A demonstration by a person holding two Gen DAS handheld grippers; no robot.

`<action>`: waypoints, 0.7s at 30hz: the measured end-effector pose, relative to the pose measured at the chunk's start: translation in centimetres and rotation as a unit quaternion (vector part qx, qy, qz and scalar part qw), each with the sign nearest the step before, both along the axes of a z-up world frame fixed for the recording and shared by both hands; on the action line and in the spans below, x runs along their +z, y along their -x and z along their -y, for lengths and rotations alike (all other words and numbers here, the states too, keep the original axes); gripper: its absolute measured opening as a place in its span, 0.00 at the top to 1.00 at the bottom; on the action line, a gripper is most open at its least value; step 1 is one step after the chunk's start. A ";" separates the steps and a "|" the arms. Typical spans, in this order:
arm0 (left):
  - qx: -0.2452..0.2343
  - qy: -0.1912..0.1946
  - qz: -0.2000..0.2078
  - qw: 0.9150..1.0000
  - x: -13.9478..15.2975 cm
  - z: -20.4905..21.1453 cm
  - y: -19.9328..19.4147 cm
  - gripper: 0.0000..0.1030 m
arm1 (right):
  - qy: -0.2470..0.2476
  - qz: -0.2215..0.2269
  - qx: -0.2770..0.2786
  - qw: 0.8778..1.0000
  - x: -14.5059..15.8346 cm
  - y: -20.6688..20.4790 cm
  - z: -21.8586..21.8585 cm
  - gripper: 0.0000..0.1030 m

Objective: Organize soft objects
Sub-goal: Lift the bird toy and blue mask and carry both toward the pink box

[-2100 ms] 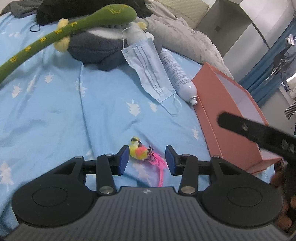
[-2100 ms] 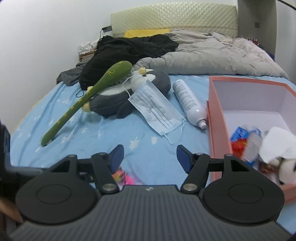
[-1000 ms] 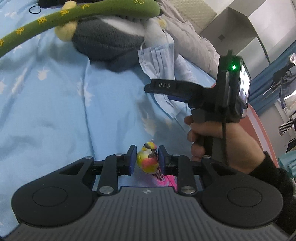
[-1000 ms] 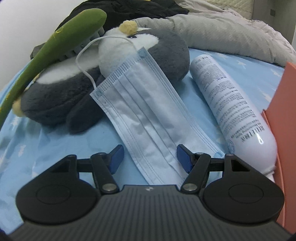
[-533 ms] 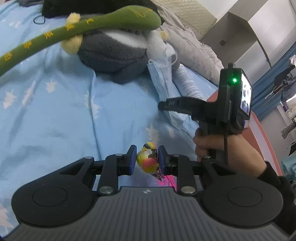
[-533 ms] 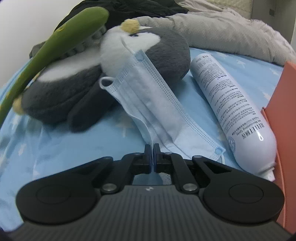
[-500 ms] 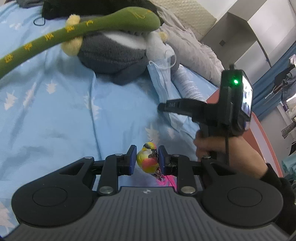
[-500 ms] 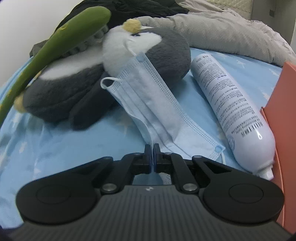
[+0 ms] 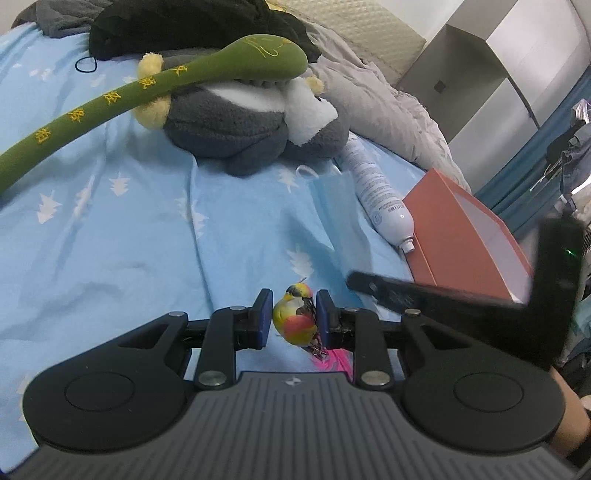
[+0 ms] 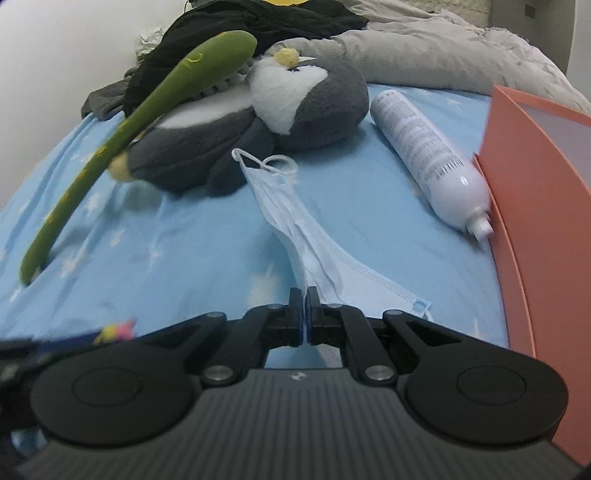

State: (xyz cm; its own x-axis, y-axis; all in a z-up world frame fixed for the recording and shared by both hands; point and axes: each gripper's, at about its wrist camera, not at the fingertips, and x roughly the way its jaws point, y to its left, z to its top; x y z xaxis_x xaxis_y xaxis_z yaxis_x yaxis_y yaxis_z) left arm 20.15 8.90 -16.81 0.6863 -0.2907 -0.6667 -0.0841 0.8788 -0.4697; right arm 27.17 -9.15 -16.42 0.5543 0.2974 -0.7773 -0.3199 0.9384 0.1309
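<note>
My left gripper (image 9: 294, 320) is shut on a small yellow and orange toy bird (image 9: 294, 320) with pink tail feathers, held just above the blue sheet. My right gripper (image 10: 305, 317) is shut on the near edge of a light blue face mask (image 10: 306, 243); the mask is crumpled and stretches away toward the grey and white penguin plush (image 10: 258, 122). A long green plush stick (image 10: 122, 136) leans over the penguin. The orange box (image 10: 532, 206) stands at the right. In the left wrist view the mask (image 9: 328, 206) trails toward the blurred right gripper (image 9: 354, 278).
A white spray bottle (image 10: 424, 155) lies against the orange box's left wall. Black clothing (image 9: 192, 26) and a grey duvet (image 10: 443, 55) are piled at the far end of the bed (image 9: 92, 229). A hair tie (image 9: 85, 65) lies far left.
The right gripper went from open over the mask to shut on it, then pulled it back off the penguin toward the near side. The left gripper, holding the bird, rose a little.
</note>
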 end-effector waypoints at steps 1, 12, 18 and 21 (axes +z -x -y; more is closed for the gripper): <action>0.000 -0.002 0.000 1.000 0.1 0.0 0.2 0.71 | -0.004 -0.003 -0.001 1.000 0.3 0.7 0.3 0.95; -0.002 -0.024 0.014 1.000 3.0 0.7 2.4 0.71 | -0.024 0.008 -0.015 1.000 4.6 6.0 2.6 0.95; -0.011 -0.035 0.025 0.999 5.3 2.2 4.0 0.71 | -0.035 0.019 -0.016 0.999 6.9 7.9 3.6 0.95; -0.015 -0.035 0.026 0.999 6.2 2.9 4.8 0.71 | -0.038 0.021 -0.016 0.999 7.8 8.8 3.9 0.95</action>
